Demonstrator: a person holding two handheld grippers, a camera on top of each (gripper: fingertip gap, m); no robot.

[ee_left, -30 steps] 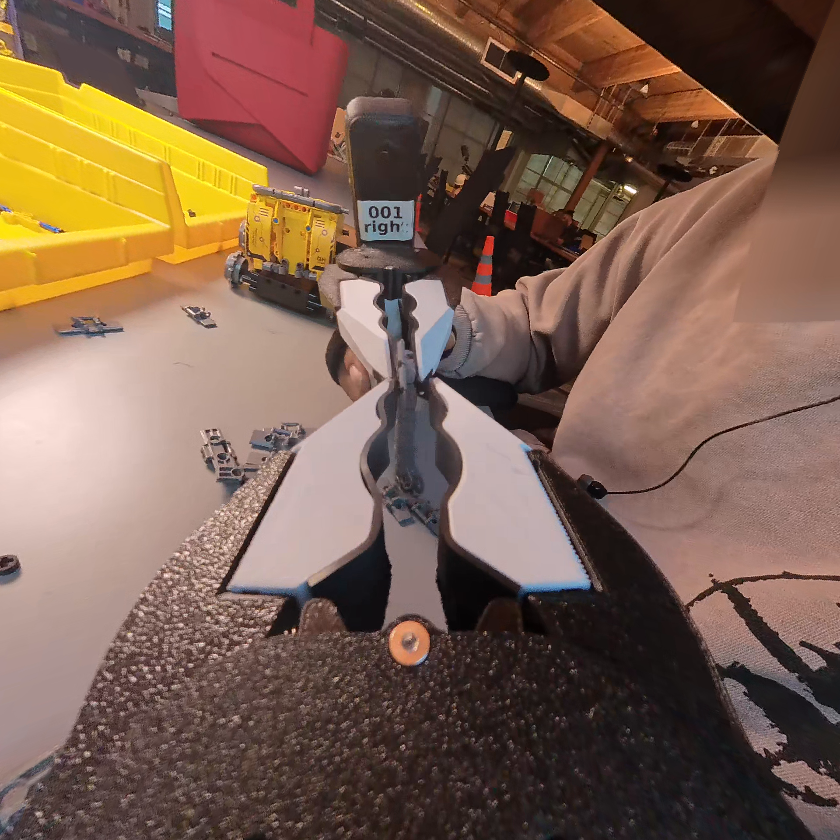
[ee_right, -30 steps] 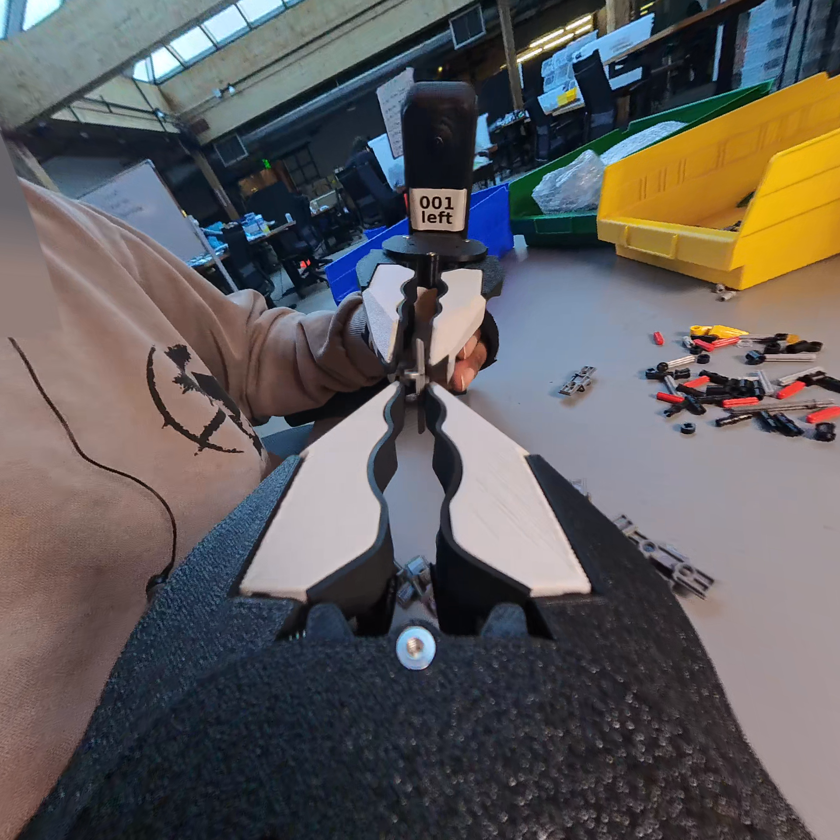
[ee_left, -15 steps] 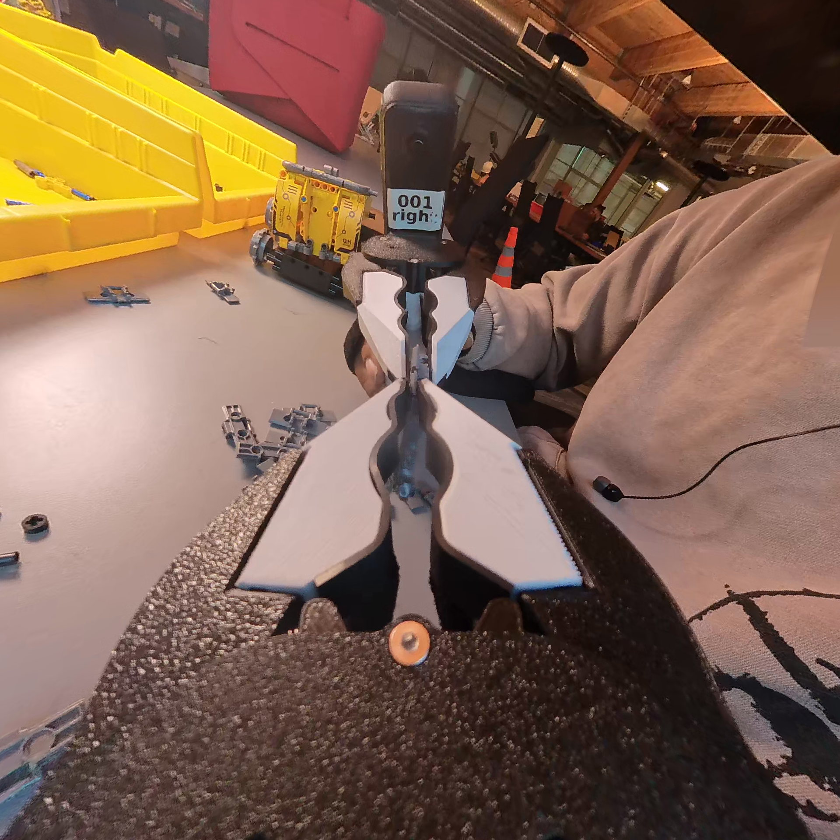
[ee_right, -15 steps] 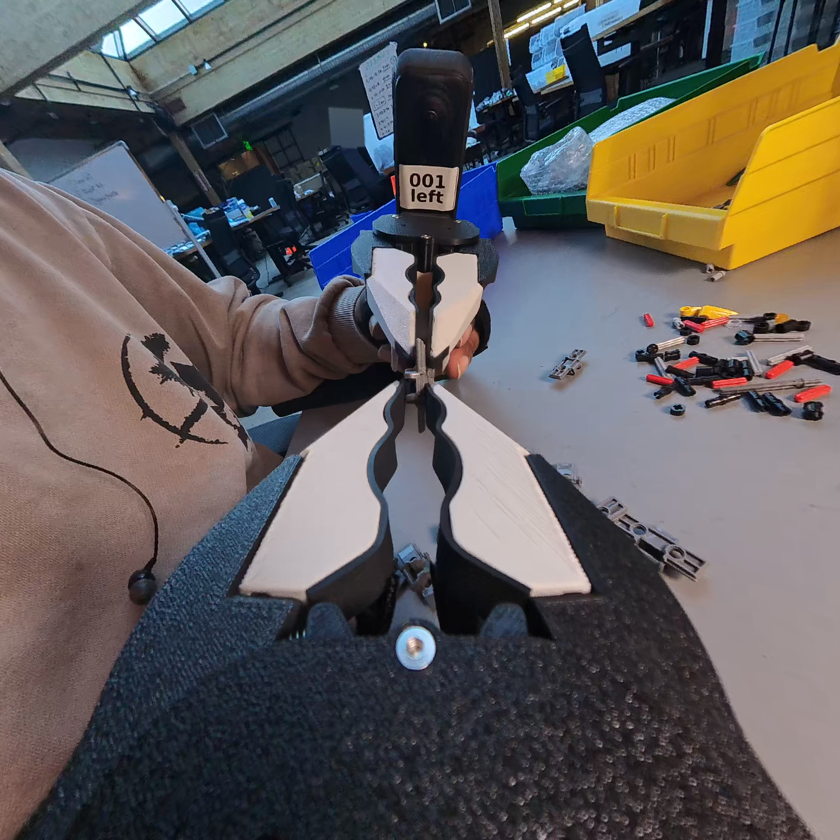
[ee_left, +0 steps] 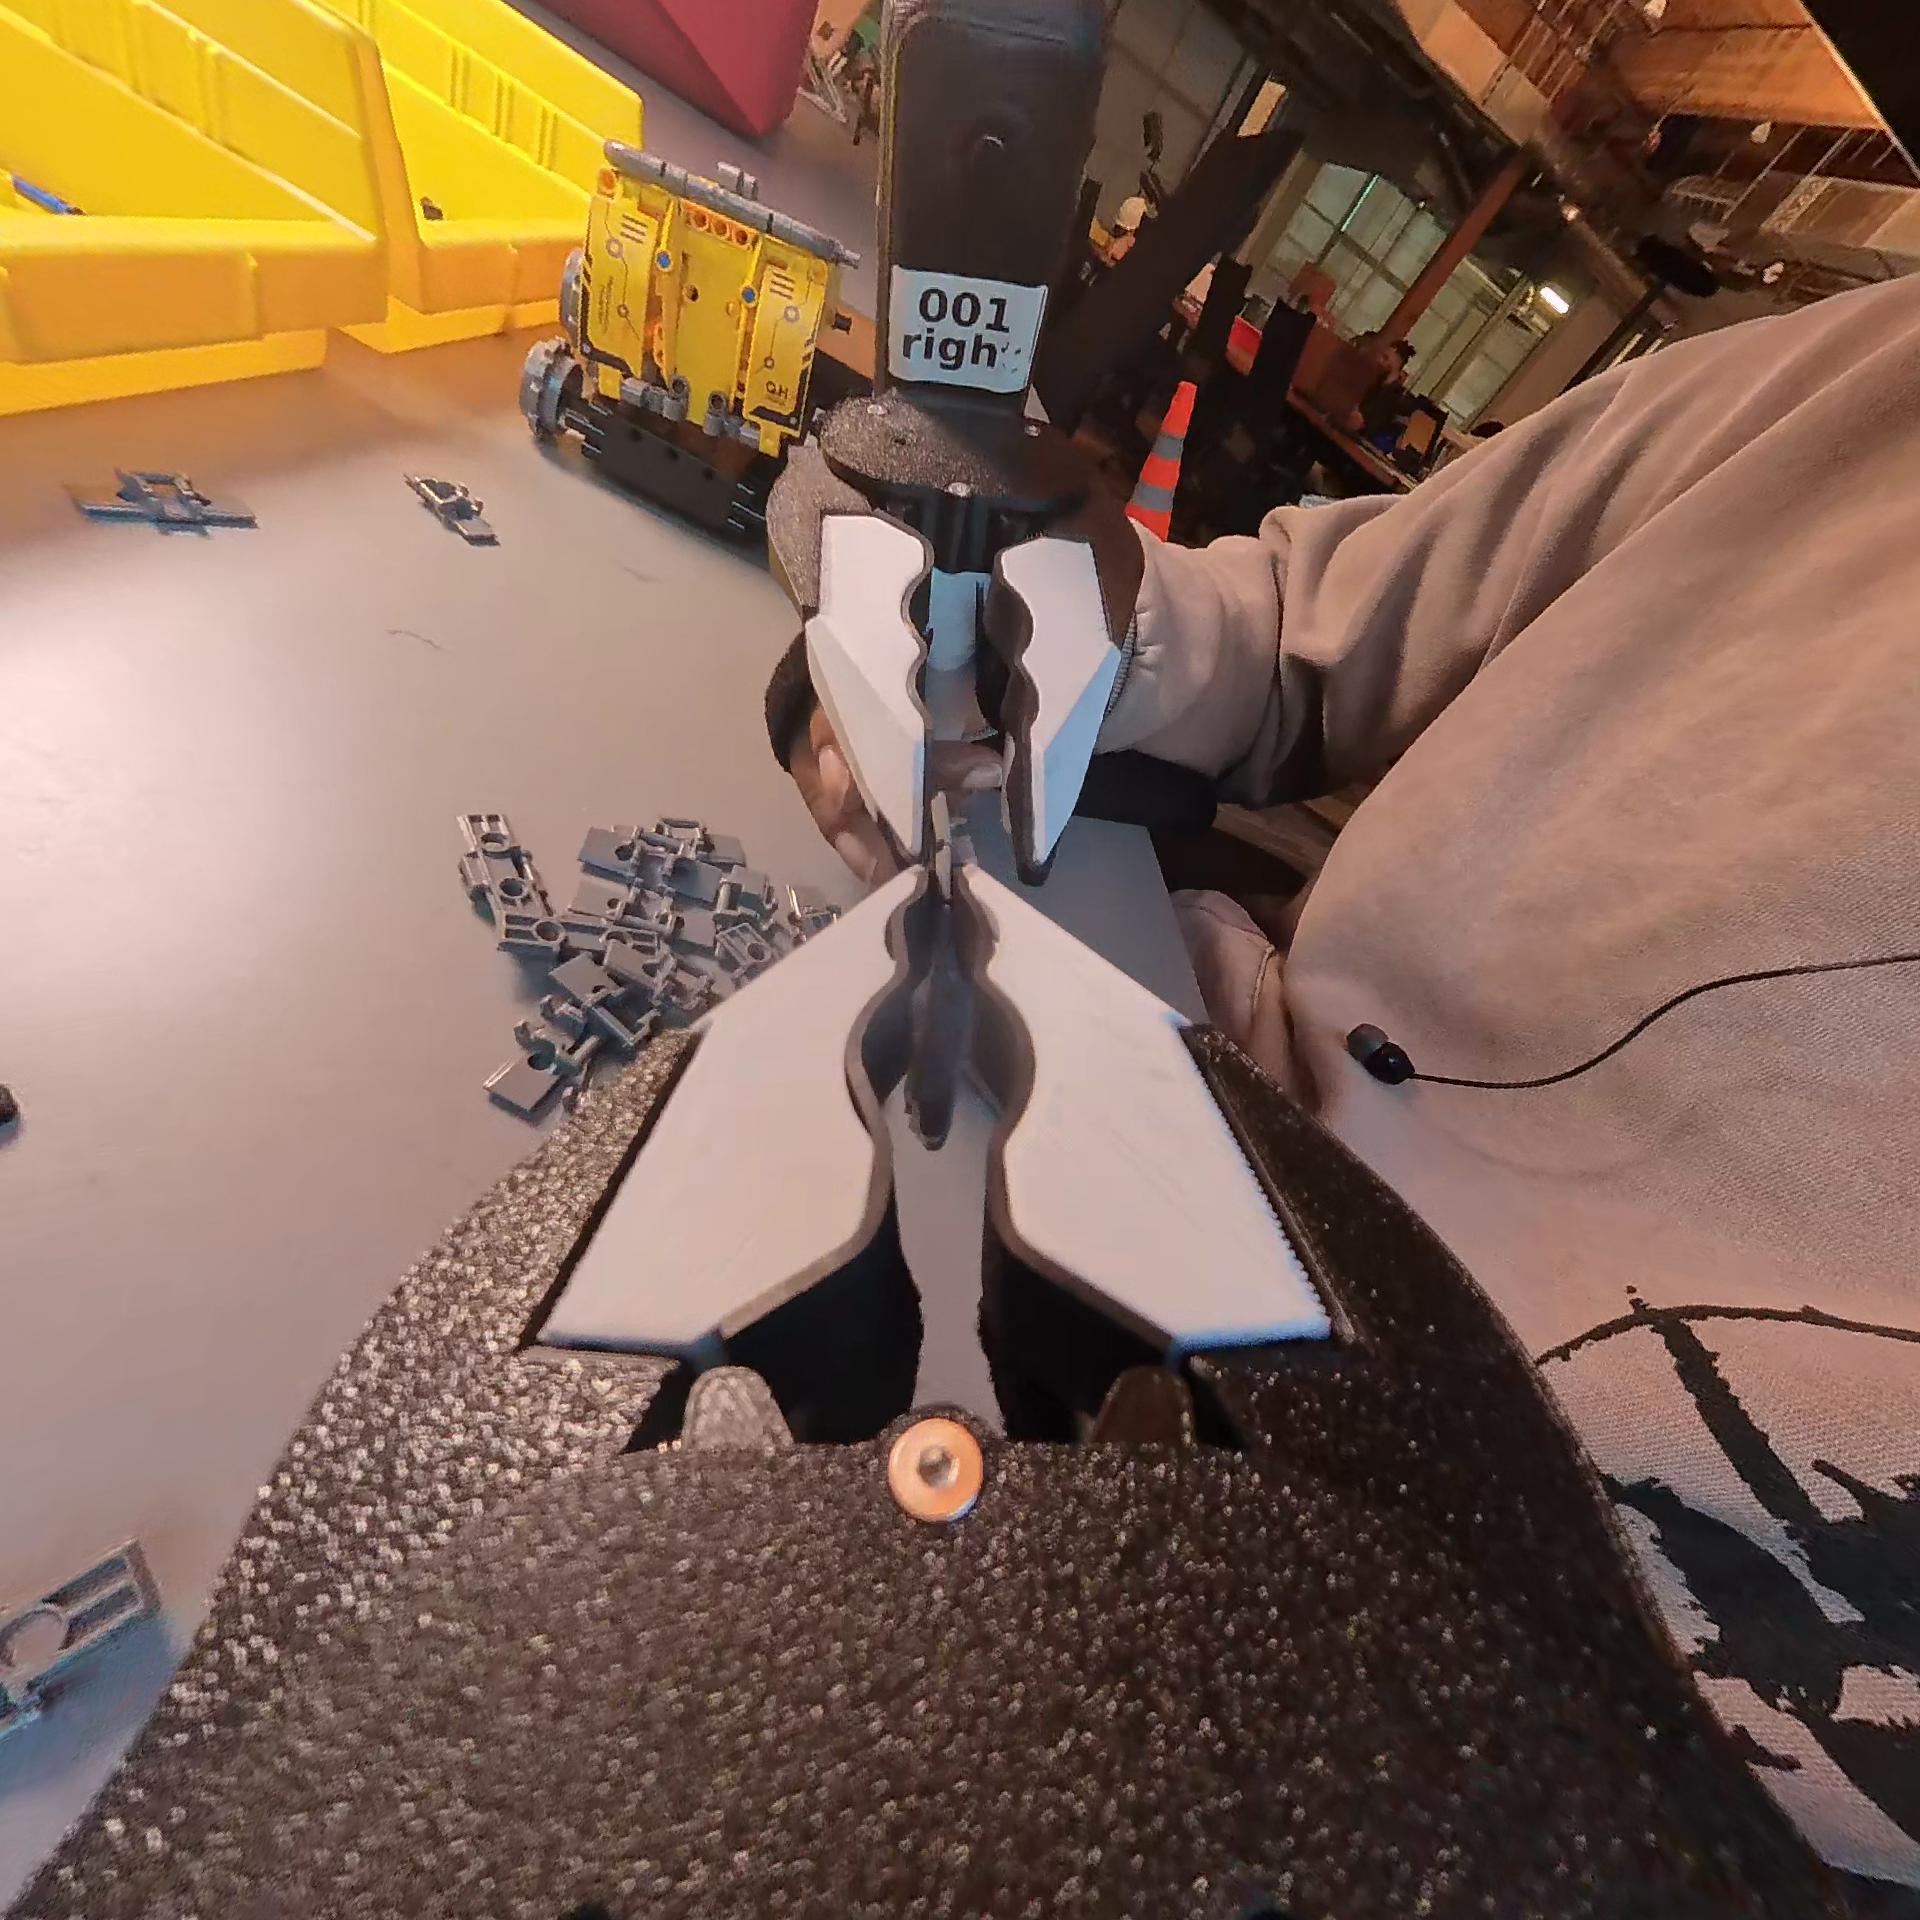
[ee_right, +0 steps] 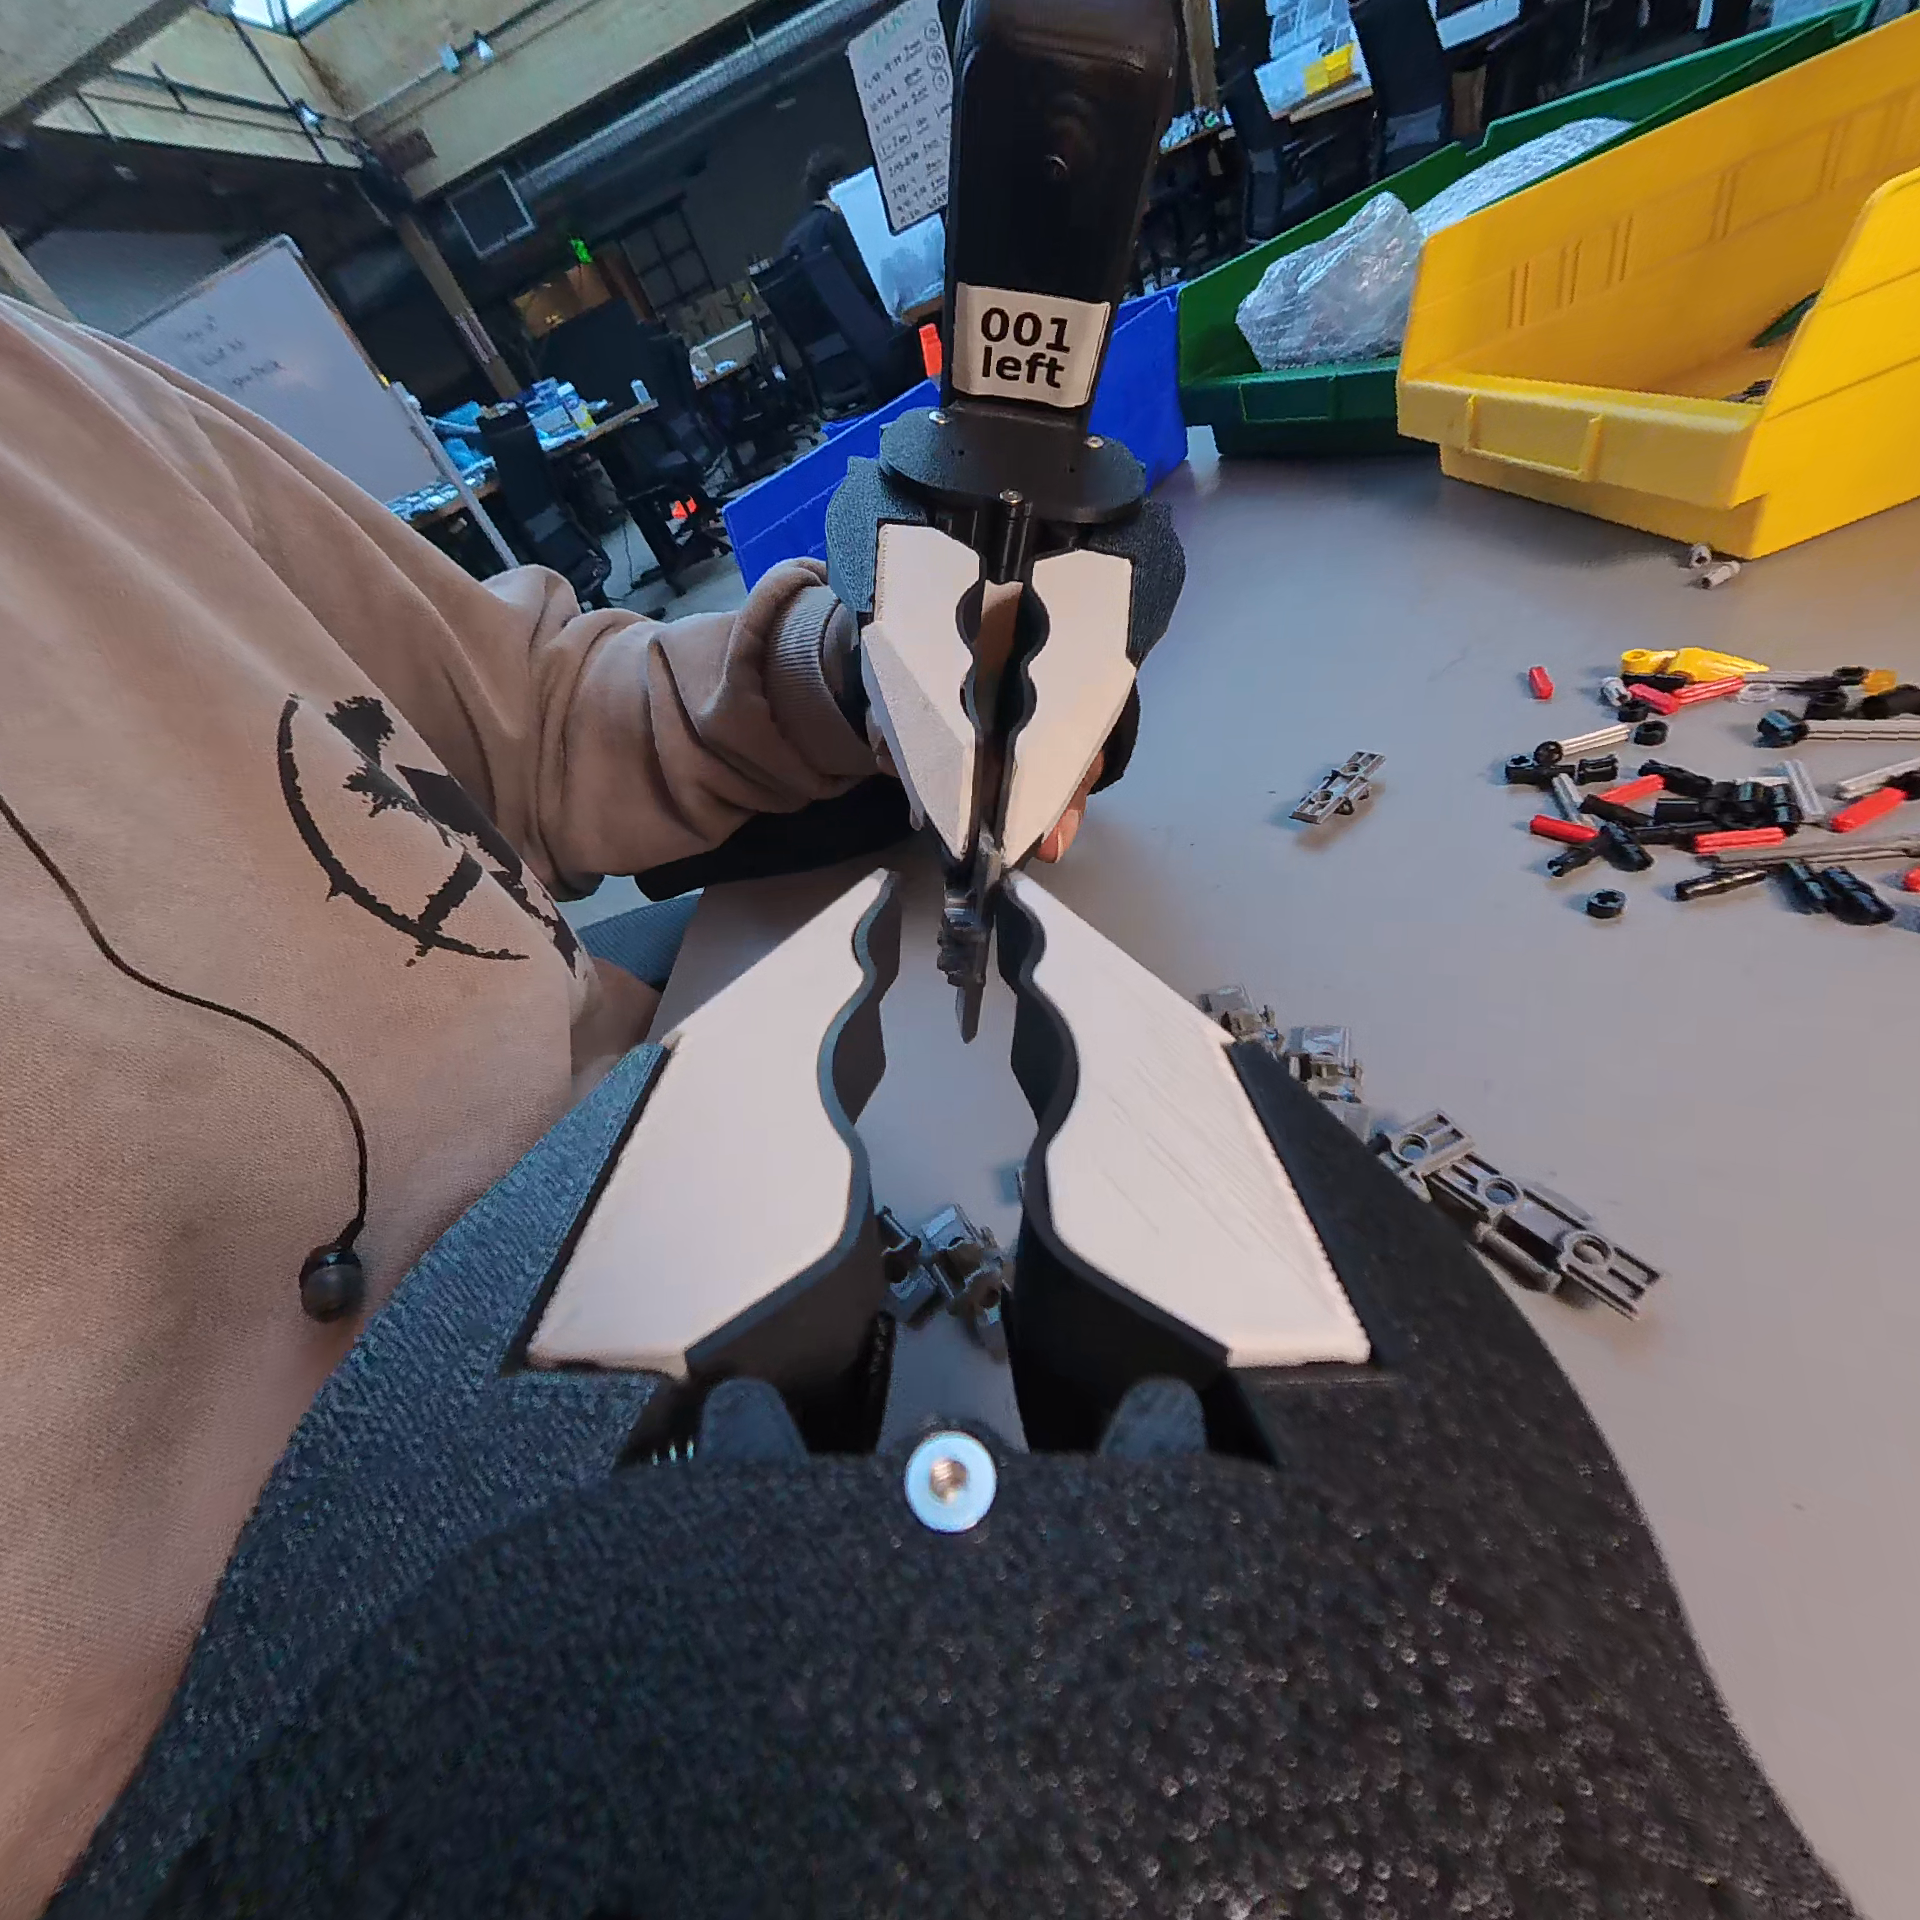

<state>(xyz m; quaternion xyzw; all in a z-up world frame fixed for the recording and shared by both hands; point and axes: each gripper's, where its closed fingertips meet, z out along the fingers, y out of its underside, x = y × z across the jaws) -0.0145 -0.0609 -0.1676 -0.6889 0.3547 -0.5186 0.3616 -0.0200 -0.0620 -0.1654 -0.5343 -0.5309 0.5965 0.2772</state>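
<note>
Warehouse room, dim, beams overhead. Grey surface (ee_right: 1455, 987) carries yellow bins (ee_right: 1683, 343), yellow brick model (ee_left: 696, 312), grey link pile (ee_left: 623, 956). Left tool (ee_left: 940, 883) narrow, clamping a dark grey part (ee_left: 940, 1039). Right tool (ee_right: 951, 883) slightly apart around that part's tip.

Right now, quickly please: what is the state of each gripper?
Left gripper: shut on a dark grey part.
Right gripper: open, jaws on either side of that part.
</note>
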